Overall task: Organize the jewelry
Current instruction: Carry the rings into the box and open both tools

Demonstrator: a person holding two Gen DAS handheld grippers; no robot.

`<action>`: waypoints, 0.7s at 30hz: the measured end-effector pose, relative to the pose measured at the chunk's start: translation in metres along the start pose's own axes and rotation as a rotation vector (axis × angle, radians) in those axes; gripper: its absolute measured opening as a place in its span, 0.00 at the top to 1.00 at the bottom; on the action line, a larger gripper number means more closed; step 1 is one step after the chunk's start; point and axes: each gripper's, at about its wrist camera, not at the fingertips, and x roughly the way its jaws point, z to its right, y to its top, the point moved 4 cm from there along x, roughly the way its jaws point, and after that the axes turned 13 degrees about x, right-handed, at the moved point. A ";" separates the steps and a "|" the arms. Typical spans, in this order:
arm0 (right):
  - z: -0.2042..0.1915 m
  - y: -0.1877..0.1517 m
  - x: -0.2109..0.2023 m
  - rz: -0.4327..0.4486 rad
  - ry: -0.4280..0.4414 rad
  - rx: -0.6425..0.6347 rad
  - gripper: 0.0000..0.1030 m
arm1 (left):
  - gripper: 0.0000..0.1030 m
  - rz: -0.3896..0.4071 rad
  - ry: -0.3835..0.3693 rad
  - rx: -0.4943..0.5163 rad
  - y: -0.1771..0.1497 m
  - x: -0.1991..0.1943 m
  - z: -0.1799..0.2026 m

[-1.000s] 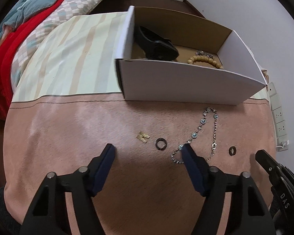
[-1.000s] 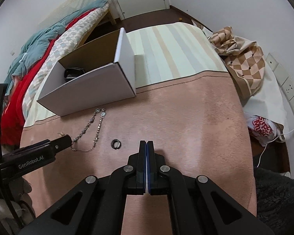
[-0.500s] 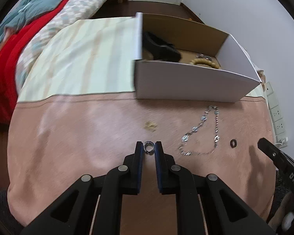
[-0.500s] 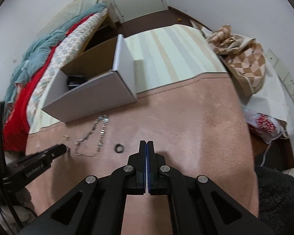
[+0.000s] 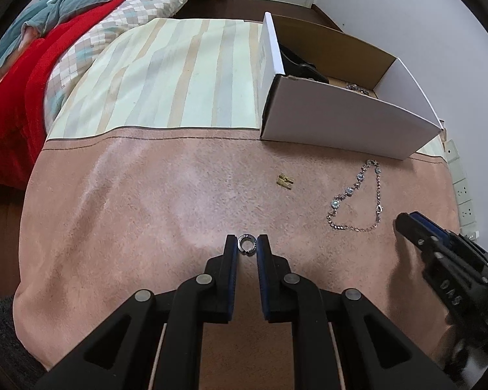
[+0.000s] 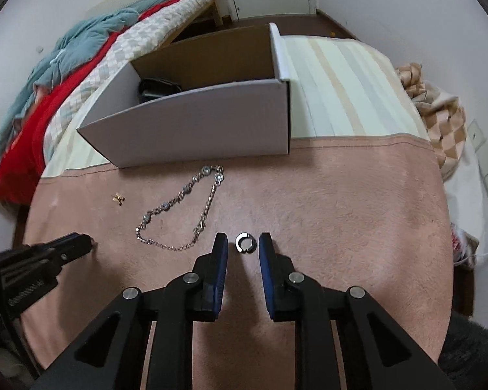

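Note:
My left gripper [image 5: 247,243] is shut on a small dark ring [image 5: 247,243], held at its fingertips just over the pink cloth. My right gripper [image 6: 243,243] is open, its fingers either side of a second dark ring [image 6: 245,243] that lies on the cloth. A silver chain bracelet with pale blue stones [image 5: 358,195] lies between the two grippers and shows in the right wrist view [image 6: 182,208] too. A small gold piece [image 5: 285,181] lies near the white cardboard box [image 5: 341,123], which holds a black item [image 5: 304,66] and other jewelry.
The box [image 6: 195,130] stands at the far edge of the pink cloth, on a striped cloth [image 5: 166,74]. A bed with red and teal covers [image 5: 32,48] is to the left. Wall sockets [image 5: 465,195] and checked fabric [image 6: 439,120] are on the right.
My left gripper closed on the ring and has drawn it back toward the left. My right gripper opened and moved forward, so its fingers now flank the second ring.

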 end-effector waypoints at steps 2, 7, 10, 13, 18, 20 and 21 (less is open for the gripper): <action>-0.005 -0.003 0.001 0.019 -0.031 -0.041 0.80 | 0.91 0.000 -0.002 0.001 0.001 0.000 0.000; -0.013 -0.007 0.000 0.050 -0.064 -0.094 0.87 | 0.91 0.006 -0.006 0.004 0.003 -0.002 0.002; -0.002 -0.004 -0.008 0.030 -0.008 -0.006 0.88 | 0.91 0.018 -0.022 0.000 0.010 -0.011 0.003; 0.009 0.006 -0.028 0.034 0.055 0.074 0.88 | 0.91 0.055 -0.046 0.006 0.024 -0.029 0.009; 0.008 0.056 -0.067 0.057 0.188 0.143 0.88 | 0.91 0.135 -0.124 0.029 0.080 -0.060 0.023; 0.002 0.081 -0.073 0.054 0.230 0.140 0.88 | 0.91 0.142 -0.152 0.038 0.104 -0.061 0.026; -0.001 0.091 -0.073 0.050 0.239 0.135 0.88 | 0.91 0.138 -0.160 0.044 0.114 -0.059 0.026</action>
